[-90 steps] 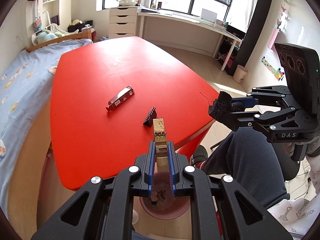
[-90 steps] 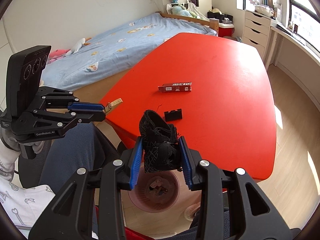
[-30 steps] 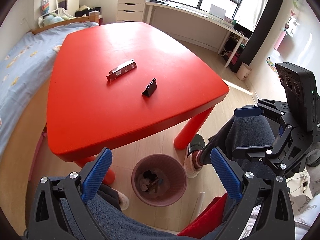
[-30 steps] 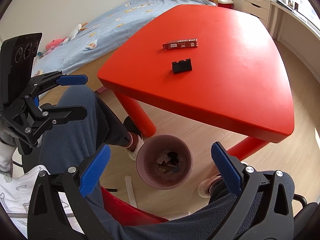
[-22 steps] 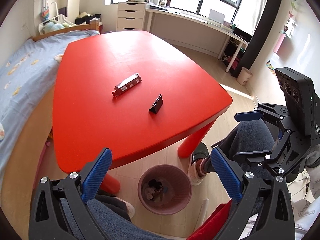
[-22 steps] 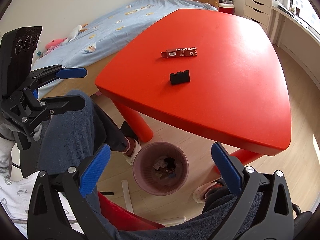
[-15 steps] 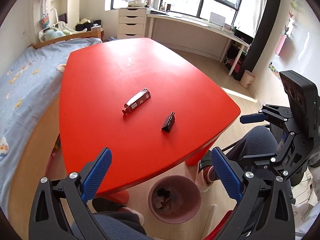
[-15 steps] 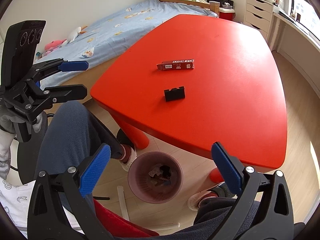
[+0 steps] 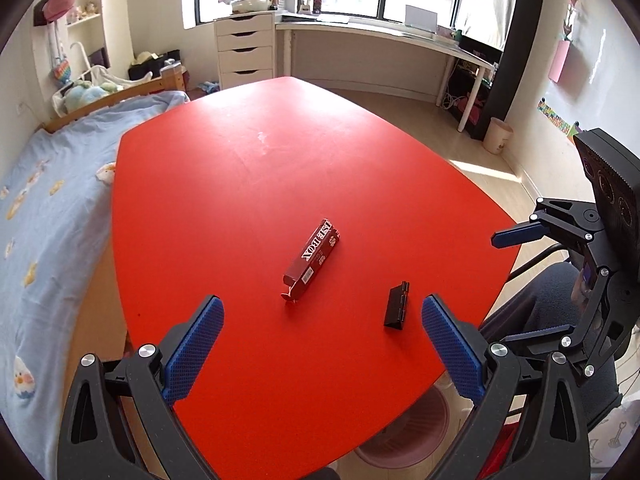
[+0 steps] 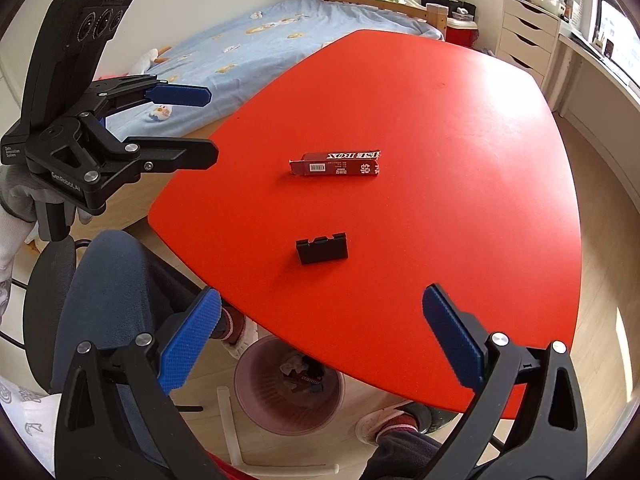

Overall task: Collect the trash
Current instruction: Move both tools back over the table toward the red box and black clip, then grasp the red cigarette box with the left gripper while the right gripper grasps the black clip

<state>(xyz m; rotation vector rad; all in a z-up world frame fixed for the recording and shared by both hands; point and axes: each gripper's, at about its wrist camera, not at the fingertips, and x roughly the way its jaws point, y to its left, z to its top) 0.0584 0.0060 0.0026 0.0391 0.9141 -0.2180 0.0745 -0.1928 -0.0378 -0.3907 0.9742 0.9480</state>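
Left gripper (image 9: 322, 346): fingers wide apart, empty, above near desk edge.
Right gripper (image 10: 320, 334): fingers wide apart, empty.
Trash: box (image 9: 312, 260) mid-desk; clip (image 9: 397, 306) nearer the edge.
Bin (image 10: 289, 384): on floor under desk edge.
Risks: flat box likely slides under the fingers; small clip may slip, missing the bin.
Desk (image 9: 248, 168): red, glossy.
Room: bed (image 9: 48, 216), drawers (image 9: 245, 50), windows.

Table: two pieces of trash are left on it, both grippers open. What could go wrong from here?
1. The clip is small and low; jaws could push it off the table edge.
2. The box lies flat with an open flap, so a grip may crush or slip.
3. The bin sits partly under the table, so drops may miss.
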